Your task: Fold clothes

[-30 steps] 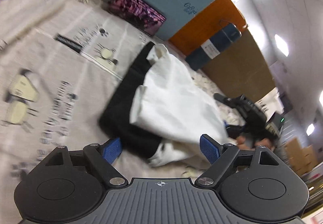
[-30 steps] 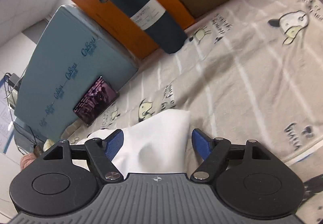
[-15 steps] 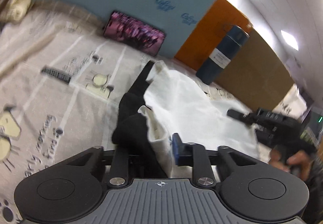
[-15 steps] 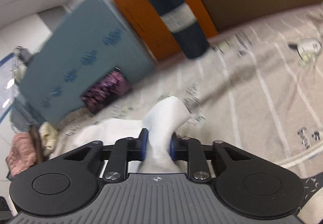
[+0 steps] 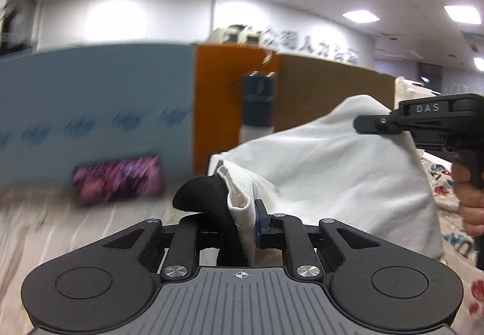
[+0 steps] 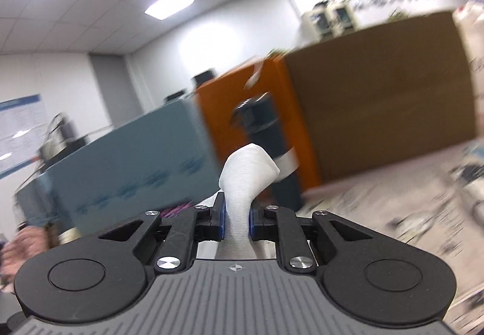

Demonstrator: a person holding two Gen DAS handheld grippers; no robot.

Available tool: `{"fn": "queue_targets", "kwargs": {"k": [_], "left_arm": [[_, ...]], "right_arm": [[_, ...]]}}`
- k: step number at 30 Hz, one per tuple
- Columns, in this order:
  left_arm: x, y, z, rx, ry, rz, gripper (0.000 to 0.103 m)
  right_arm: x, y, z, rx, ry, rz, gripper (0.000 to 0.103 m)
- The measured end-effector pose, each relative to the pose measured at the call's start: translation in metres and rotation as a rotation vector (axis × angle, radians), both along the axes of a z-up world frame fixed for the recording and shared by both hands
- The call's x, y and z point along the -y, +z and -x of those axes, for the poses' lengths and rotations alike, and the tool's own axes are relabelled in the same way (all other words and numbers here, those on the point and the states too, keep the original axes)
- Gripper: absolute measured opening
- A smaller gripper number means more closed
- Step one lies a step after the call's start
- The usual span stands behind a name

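- Half a second ago both views looked down at the printed bed cover; now both cameras are tipped up to the walls and ceiling lights, so the hands have risen with the garment.
- A second ago both grippers stood apart over the cloth; now each is clamped on it.
- The left gripper [image 5: 246,226] is closed on a bunched edge where the white garment [image 5: 332,171] meets a black piece of clothing [image 5: 205,202]; both layers sit between its pads.
- The right gripper [image 6: 236,221] is pinched on a narrow twist of the white garment [image 6: 245,171], which sticks up past its fingertips.
- In the left view the white garment hangs as a sheet between the two grippers, and the right gripper [image 5: 378,123] holds its far corner higher up, with the bed cover [image 5: 60,226] below and behind.
- My reading: the lift-and-spread step is under way; next comes laying the cloth flat or bringing one edge over. Whether the black piece is part of the same garment or a second one caught up, I cannot tell; if separate, it may spoil the fold.
- Writing: "DAS" reads on the right gripper body in the left view. The lettering on the blue board [image 5: 90,111] is blurred past reading, as are the wall characters [image 5: 311,43]. The label on the dark cylinder [image 6: 266,135] is too smeared to read.
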State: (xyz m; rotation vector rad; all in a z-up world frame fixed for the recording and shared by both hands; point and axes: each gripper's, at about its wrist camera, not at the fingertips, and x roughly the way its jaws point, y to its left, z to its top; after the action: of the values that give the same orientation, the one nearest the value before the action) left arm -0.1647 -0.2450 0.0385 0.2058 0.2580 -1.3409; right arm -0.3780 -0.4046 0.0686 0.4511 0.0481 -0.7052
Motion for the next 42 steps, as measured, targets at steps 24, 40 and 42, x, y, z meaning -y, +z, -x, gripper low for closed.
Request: {"fn": "queue_targets", "kwargs": {"k": [24, 40, 42], "left_arm": [[0.235, -0.062, 0.083, -0.267, -0.264, -0.163, 0.031], [0.229, -0.068, 0.052, -0.338, -0.124, -0.140, 0.066], [0.230, -0.069, 0.052, -0.337, -0.119, -0.146, 0.066]], "right_arm": [[0.179, -0.096, 0.176, -0.035, -0.606, -0.249, 0.016], [0.078, -0.089, 0.177, -0.099, -0.568, -0.346, 0.069], [0.075, -0.096, 0.170, -0.157, -0.586, -0.382, 0.069]]}}
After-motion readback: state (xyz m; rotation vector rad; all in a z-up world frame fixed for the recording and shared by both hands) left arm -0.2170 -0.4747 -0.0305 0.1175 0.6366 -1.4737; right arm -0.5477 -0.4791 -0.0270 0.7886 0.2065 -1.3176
